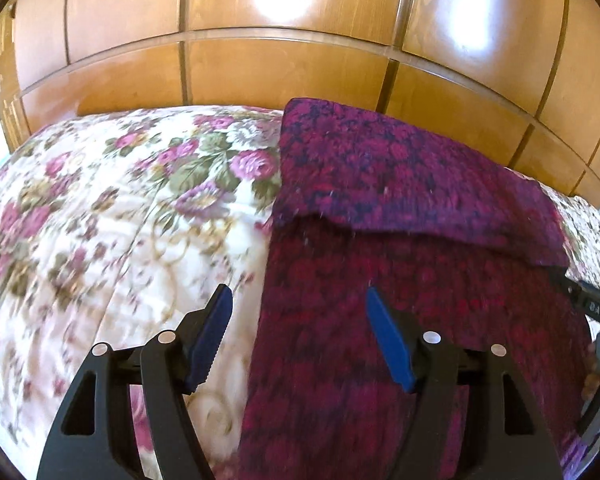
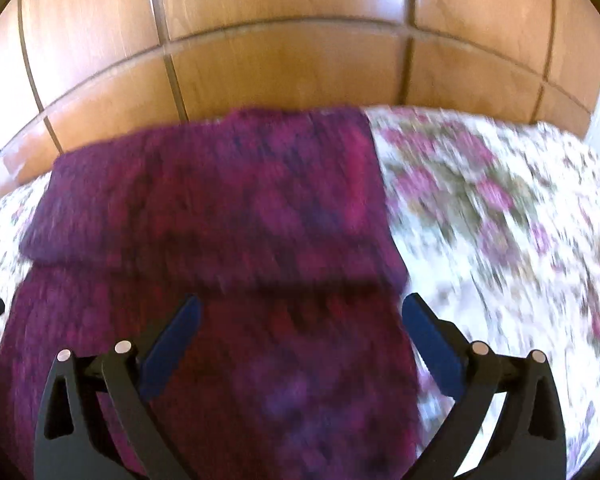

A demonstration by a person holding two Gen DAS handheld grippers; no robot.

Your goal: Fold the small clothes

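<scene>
A dark magenta knitted garment [image 1: 412,288] lies flat on a floral bedspread [image 1: 112,216], its far end folded back toward me as a flap [image 1: 400,172]. My left gripper [image 1: 300,312] is open and empty, hovering over the garment's left edge. My right gripper [image 2: 300,316] is open and empty over the garment's [image 2: 228,240] right part, just below the flap's edge. The right gripper's black body [image 1: 596,312] shows at the right edge of the left wrist view. The right wrist view is blurred.
A wooden panelled wardrobe [image 1: 284,52] stands right behind the bed. The floral bedspread [image 2: 500,220] stretches to the left and right of the garment.
</scene>
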